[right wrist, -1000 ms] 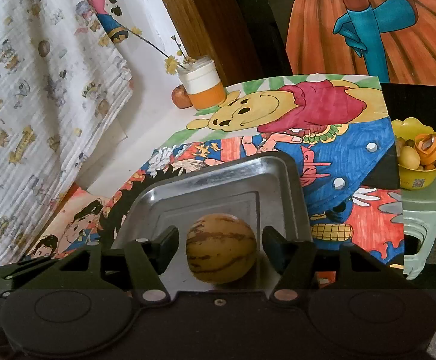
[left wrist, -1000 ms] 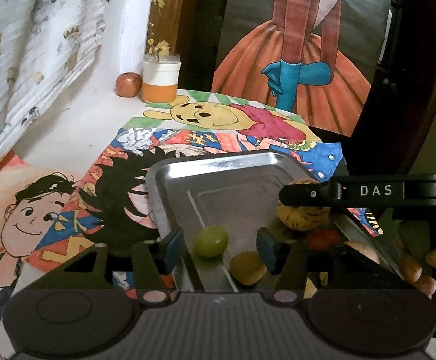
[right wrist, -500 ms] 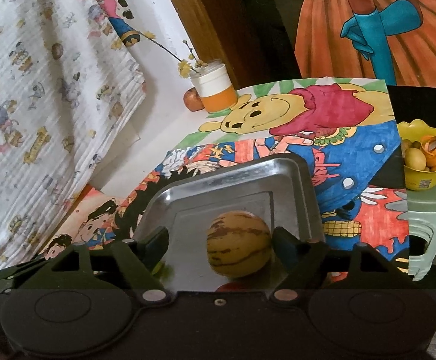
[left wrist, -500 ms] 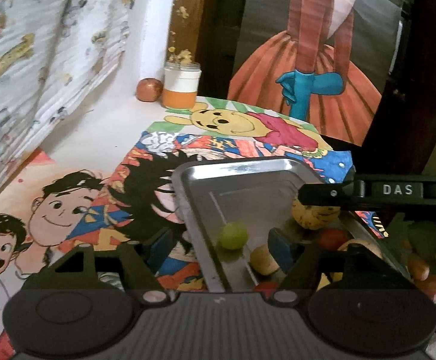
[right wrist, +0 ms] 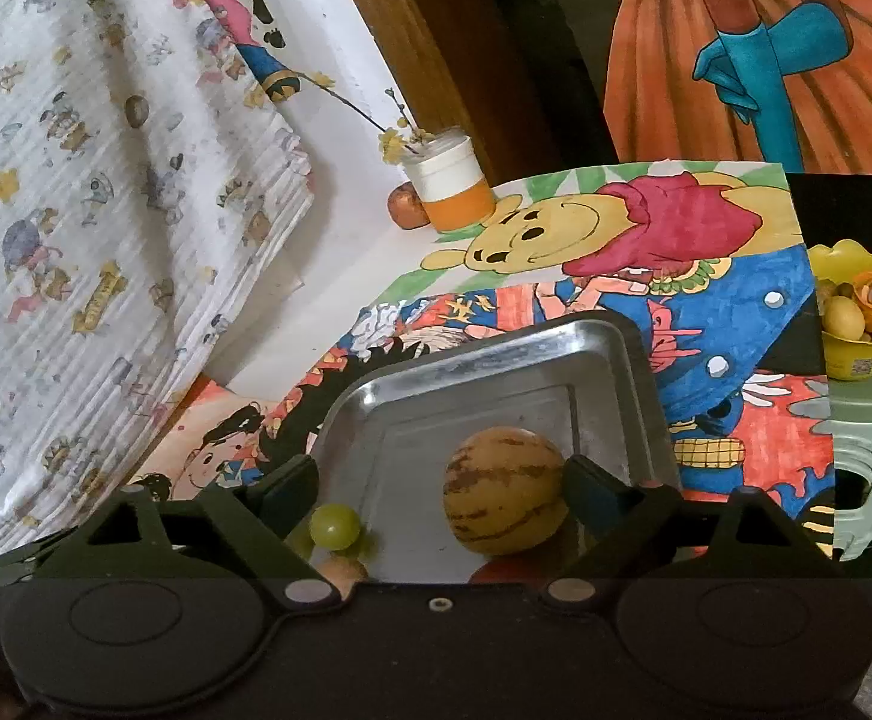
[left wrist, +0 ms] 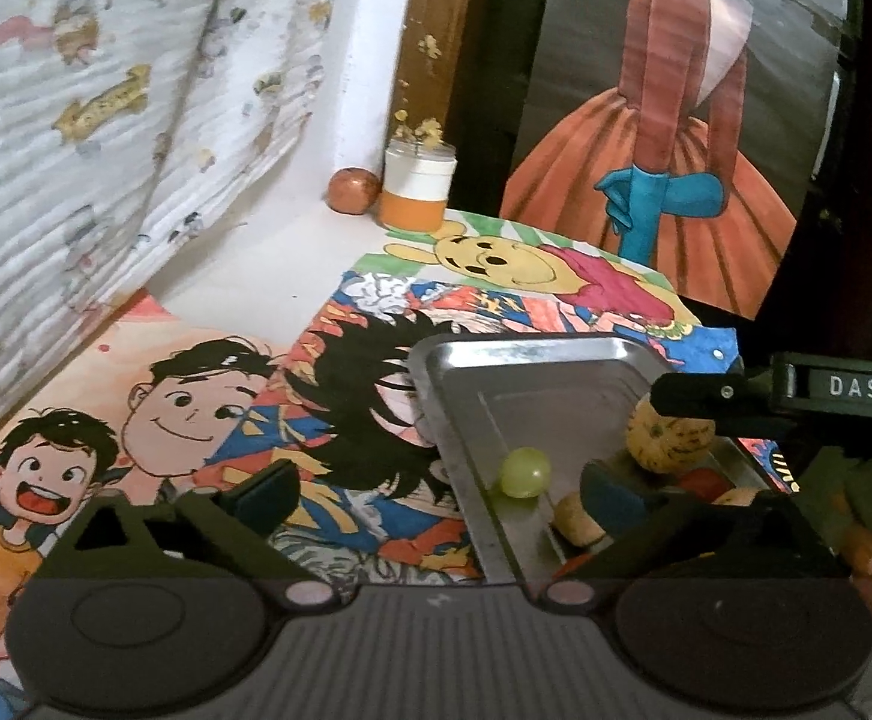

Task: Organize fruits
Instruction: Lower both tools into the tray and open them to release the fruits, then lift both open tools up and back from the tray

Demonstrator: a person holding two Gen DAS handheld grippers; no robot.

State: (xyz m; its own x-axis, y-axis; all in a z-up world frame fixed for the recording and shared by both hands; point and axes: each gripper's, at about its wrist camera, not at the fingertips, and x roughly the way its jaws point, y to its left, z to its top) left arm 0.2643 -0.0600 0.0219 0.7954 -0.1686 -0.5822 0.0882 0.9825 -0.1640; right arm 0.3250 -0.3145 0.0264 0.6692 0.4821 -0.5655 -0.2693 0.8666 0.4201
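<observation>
Your metal tray (right wrist: 634,372) lies on the drawing-covered worktop (left wrist: 255,288). Your right tongs (right wrist: 439,489) are spread wide, the striped melon (right wrist: 505,492) in the tray touching their right finger only. Your left tongs (left wrist: 442,489) gape over the tray's left rim, the green grape (left wrist: 524,472) lying between their fingers, untouched.

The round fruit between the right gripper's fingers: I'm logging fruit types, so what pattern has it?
Tan-yellow with brown streaks: the round fruit, clearest in the right wrist view.
</observation>
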